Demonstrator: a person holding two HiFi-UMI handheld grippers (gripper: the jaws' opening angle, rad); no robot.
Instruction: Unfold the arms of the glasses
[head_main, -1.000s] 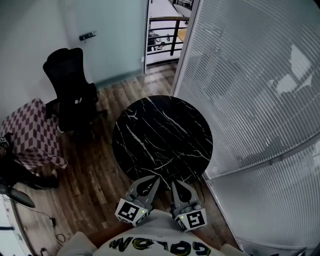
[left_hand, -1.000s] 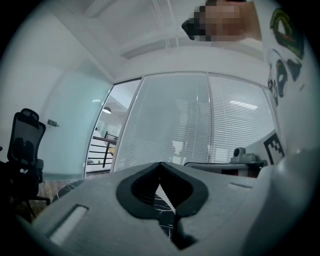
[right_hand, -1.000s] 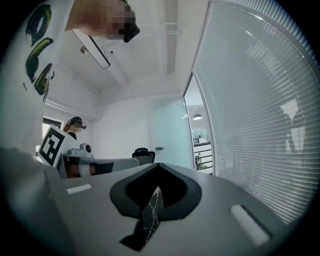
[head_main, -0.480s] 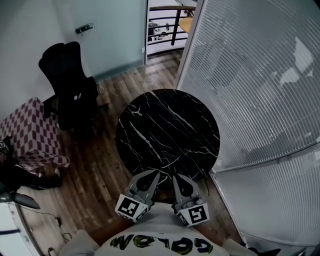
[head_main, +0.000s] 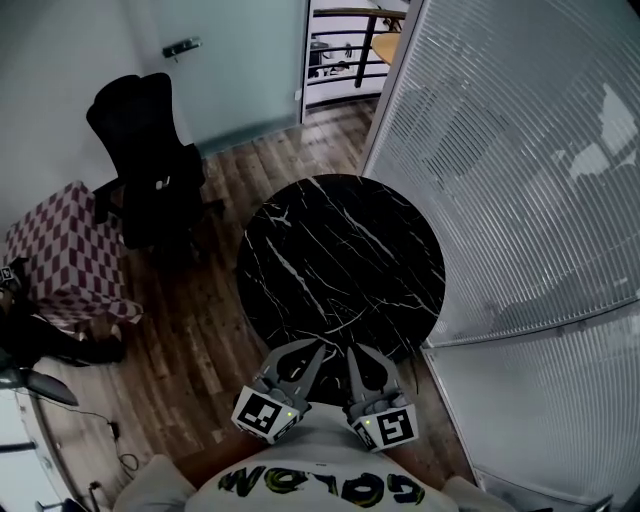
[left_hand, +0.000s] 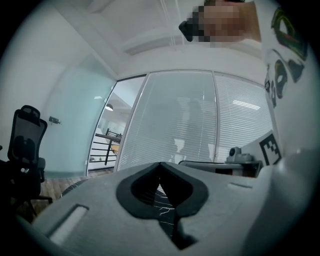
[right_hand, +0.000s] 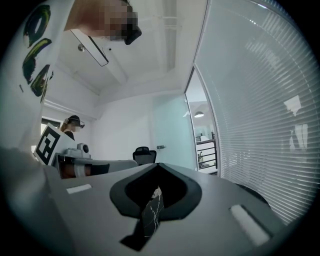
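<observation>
Left gripper (head_main: 312, 352) and right gripper (head_main: 356, 354) are both closed with nothing between the jaws. I have them side by side, level, at the near edge of the round black table (head_main: 340, 250). I can't find the glasses in any view, and none show on the tabletop. By my judgement nothing is started: finding them and unfolding both arms is all left to do.

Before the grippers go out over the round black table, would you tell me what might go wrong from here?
No glasses show on the black marble table in any view, so there may be nothing to unfold.
The left gripper and right gripper, both shut, sit close side by side at the table's near edge and might knock together.
The blind-covered glass partition stands right beside the table; a wide swing of the right gripper could hit it.
</observation>
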